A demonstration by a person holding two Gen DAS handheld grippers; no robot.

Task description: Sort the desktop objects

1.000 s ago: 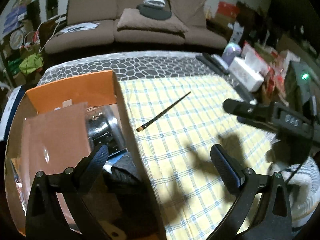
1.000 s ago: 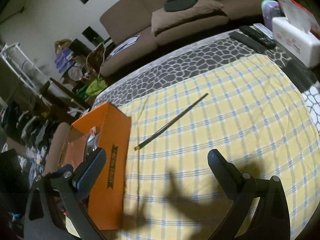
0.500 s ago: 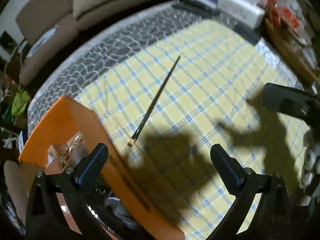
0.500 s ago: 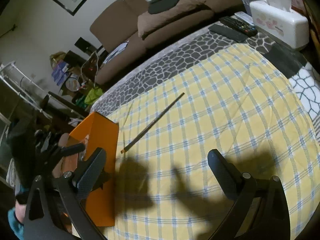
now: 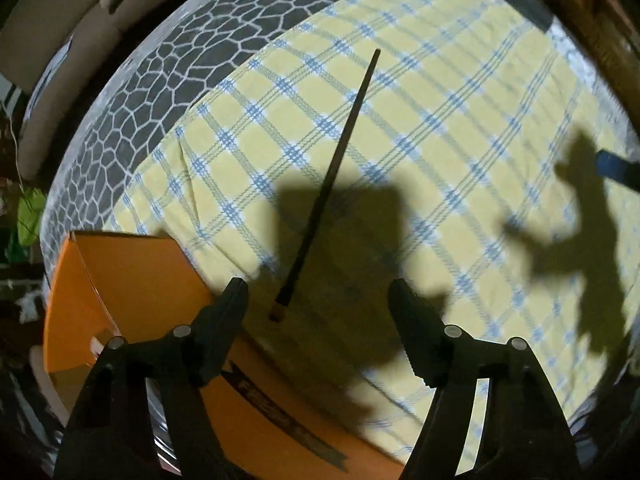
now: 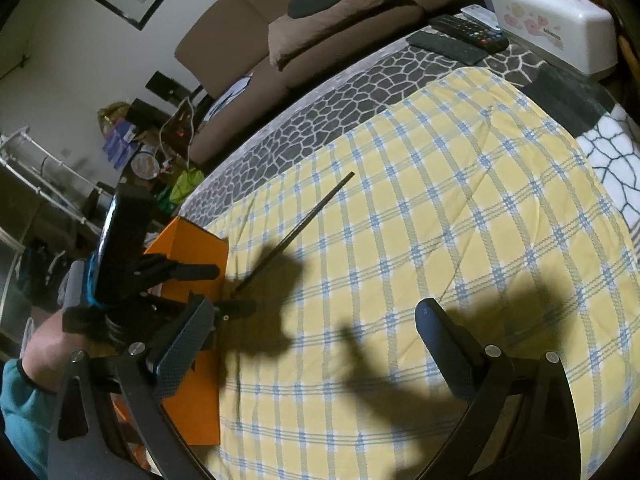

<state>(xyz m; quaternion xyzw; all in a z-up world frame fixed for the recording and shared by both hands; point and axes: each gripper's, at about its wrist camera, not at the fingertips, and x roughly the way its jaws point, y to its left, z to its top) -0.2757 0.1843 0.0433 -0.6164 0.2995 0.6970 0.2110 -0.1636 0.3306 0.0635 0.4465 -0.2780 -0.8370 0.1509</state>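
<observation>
A long thin dark chopstick lies diagonally on the yellow checked cloth; it also shows in the right wrist view. My left gripper is open and empty, hovering just above the stick's near end, which lies between its jaws. In the right wrist view the left gripper reaches over the orange box. The orange box sits at the cloth's left edge. My right gripper is open and empty above the cloth, apart from the stick.
A white tissue box and remote controls stand at the far right of the table. A brown sofa with a cushion lies beyond the table. Grey cobble-patterned cover borders the cloth.
My left gripper has swung from over the orange box toward the stick and lowered, so the stick's near end now lies between its jaws. My right gripper has drifted slightly.
</observation>
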